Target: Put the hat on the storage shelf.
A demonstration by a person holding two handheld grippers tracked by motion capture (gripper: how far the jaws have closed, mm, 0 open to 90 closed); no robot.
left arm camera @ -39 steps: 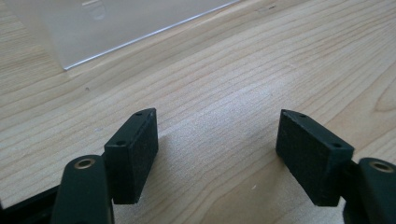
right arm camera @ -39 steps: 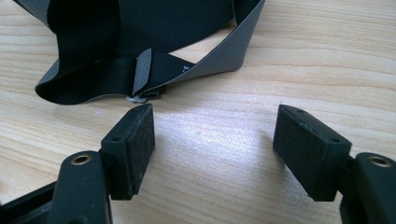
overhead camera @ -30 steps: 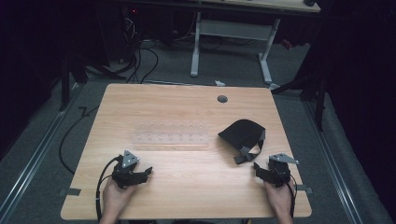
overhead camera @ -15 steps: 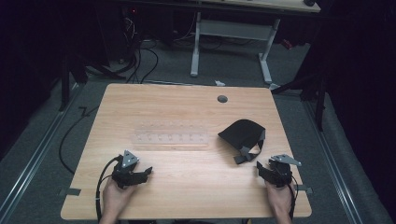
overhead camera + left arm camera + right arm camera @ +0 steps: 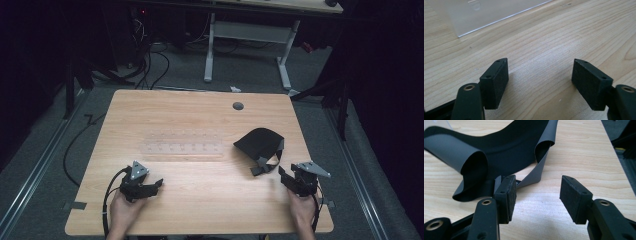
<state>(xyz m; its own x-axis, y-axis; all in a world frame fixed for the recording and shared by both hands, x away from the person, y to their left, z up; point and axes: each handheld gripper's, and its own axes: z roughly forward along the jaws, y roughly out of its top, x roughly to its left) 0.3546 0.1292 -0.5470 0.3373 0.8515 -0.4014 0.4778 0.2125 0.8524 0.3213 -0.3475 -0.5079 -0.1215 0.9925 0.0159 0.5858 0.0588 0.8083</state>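
Wooden surface [image 5: 200,200] seen from above, with a grey round grommet [image 5: 238,106] toward 12 o'clock. A clear plastic rack [image 5: 181,148] lies flat just left of centre; in the left gripper view its pale edge [image 5: 499,15] sits at 11 o'clock, well apart from the fingers. A black fabric piece with grey straps [image 5: 261,147] lies crumpled toward 3 o'clock on the surface; in the right gripper view its curled straps [image 5: 474,162] spread across the upper half, the nearest strap just beside the left-hand finger, contact not discernible. Left gripper [image 5: 151,185] at 7 o'clock, held by a hand [image 5: 122,212], fingers [image 5: 495,80] spread wide over bare wood, gripping nothing. Right gripper [image 5: 287,179] at 4 o'clock, held by a hand [image 5: 302,212], fingers [image 5: 574,198] spread wide and empty, pointing toward the fabric
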